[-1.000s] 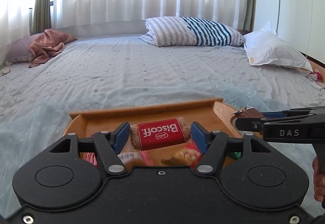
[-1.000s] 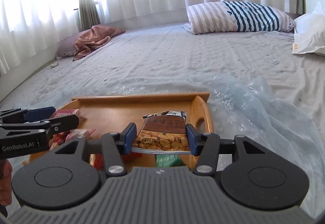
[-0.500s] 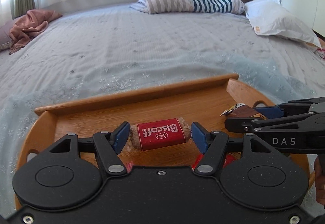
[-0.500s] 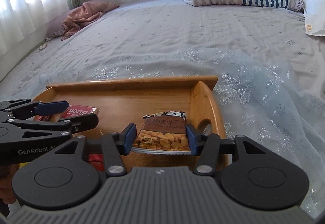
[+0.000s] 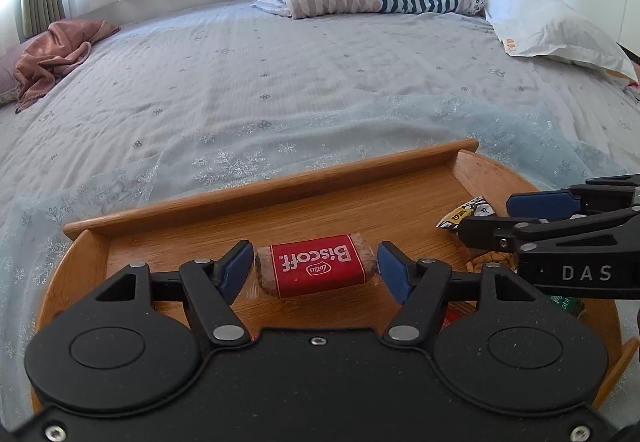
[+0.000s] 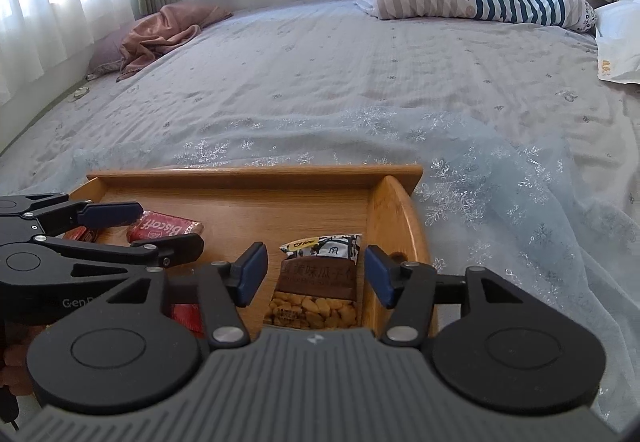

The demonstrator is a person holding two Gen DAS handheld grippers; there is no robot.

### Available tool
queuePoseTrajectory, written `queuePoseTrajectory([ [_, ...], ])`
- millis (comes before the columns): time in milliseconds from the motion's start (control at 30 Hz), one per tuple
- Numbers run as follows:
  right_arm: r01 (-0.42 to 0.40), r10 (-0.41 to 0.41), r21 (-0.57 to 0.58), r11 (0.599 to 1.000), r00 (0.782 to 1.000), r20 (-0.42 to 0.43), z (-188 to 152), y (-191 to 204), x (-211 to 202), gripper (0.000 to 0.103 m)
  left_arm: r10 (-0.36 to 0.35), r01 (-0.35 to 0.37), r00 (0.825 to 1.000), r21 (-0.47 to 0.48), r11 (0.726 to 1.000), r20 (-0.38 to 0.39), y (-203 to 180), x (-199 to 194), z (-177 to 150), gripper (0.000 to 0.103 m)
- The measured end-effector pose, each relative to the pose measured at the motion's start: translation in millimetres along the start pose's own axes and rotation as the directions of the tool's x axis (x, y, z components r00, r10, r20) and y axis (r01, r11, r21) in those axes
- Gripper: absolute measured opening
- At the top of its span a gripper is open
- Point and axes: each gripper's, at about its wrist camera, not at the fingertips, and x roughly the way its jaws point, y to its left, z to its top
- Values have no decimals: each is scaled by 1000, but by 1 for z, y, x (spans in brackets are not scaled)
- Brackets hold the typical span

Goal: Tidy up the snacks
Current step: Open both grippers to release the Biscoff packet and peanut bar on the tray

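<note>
— Right wrist view: right tongs have just been opening, seed packet loose between them in the wooden tray.
— Left tongs barely pinch the Biscoff biscuit; it might slip.

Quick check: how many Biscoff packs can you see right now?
1 for sure: the Biscoff pack between the left tongs, over the tray. Half-hidden red wrappers nearby might be more.
</note>
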Motion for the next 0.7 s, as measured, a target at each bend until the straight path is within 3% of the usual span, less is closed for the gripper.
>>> queuePoseTrajectory([
  [233,19,-19,3,1000,999,29,0,-1,-22,85,8,-7,1000,8,1000,-14,0,1,0,77],
  [300,33,-33,-9,999,999,42,-1,0,-32,86,-7,7,1000,-7,1000,-25,1,2,1,86],
  [433,60,-57,-30,998,996,67,-4,4,-54,90,7,-8,1000,-29,1000,-18,3,-1,4,86],
  [533,69,-66,-34,997,994,85,-9,4,-76,98,-7,8,1000,-28,1000,31,2,-26,3,87],
  [600,82,-78,-40,996,992,103,-15,6,-91,103,-24,24,997,0,1000,69,-3,-50,-2,95],
  [700,109,-102,-59,992,988,117,-25,10,-111,103,-40,35,990,42,999,132,-14,-89,-14,97],
])
